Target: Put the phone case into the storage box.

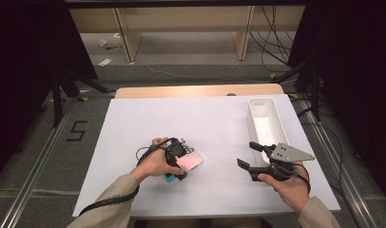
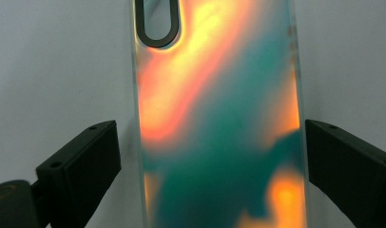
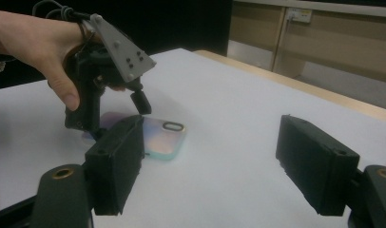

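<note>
Right now my left claw [image 1: 178, 159] hangs over the phone case [image 1: 190, 163], which lies flat on the white worktop [image 1: 215, 123], well to the left of the white bin [image 1: 264, 124]. Its jaws stand open, one on either long side of the case. On one side I see a clear gap; on the other the jaw looks just beside the edge, and I cannot tell whether it touches. The right claw [image 1: 250, 156] waits open and empty between the case and the bin, just beside the bin's near end.

As I judge it, the step in hand is to grip the case across its width. To do that well I would keep the claw centred so both pads meet the long edges together, get low enough to catch the thin rim, and close gently, since a flexible shell could bow or skid on the smooth sheet.

From the left gripper view I get the iridescent orange and teal back of the case, the oval camera cut-out [image 2: 158, 21] at its far end, and the spacing at each jaw. From the right gripper view I get the side profile: how flat the case sits and how steeply the left claw tilts down at it. From the high view I get the bin's place relative to the case.
</note>
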The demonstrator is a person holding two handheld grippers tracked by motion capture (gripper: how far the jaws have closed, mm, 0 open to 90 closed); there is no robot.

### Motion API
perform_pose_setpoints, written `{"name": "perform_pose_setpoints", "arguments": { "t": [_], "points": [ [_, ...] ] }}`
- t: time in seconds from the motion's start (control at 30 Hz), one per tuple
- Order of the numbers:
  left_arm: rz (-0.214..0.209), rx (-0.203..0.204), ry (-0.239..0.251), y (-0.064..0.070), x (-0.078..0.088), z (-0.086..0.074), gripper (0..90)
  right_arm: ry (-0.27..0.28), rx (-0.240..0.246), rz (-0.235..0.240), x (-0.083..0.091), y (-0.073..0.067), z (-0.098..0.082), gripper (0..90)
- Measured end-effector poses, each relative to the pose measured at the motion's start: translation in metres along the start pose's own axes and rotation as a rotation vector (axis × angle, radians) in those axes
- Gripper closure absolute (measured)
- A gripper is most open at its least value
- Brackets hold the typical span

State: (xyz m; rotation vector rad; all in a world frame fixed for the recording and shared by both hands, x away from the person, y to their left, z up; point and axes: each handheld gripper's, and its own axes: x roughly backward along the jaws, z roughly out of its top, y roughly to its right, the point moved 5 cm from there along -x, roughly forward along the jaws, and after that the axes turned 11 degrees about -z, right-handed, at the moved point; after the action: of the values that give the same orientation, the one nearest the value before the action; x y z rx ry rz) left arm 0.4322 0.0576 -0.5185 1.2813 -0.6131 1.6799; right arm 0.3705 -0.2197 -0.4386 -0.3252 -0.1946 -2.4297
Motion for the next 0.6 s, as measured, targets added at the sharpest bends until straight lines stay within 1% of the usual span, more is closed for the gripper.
{"name": "perform_pose_setpoints", "arguments": {
  "t": [0.07,0.27,0.43,0.6],
  "points": [
    [-0.012,-0.003,-0.003,-0.0003,-0.0003,0.0007,6.6,-0.004,-0.004,0.003,-0.0003,-0.0004,-0.0005,25.4],
    [-0.022,-0.006,-0.01,-0.0012,-0.0007,0.0015,7.6,-0.003,-0.004,0.004,-0.0002,-0.0005,-0.0003,25.4],
    [-0.041,-0.013,-0.021,-0.0011,-0.0004,0.0024,10.6,-0.005,-0.003,0.005,-0.0002,-0.0005,-0.0005,25.3],
    [-0.051,-0.005,-0.024,-0.0014,-0.0005,0.0025,11.8,-0.005,-0.001,0.004,-0.0004,-0.0003,-0.0006,25.3]
  ]
}}
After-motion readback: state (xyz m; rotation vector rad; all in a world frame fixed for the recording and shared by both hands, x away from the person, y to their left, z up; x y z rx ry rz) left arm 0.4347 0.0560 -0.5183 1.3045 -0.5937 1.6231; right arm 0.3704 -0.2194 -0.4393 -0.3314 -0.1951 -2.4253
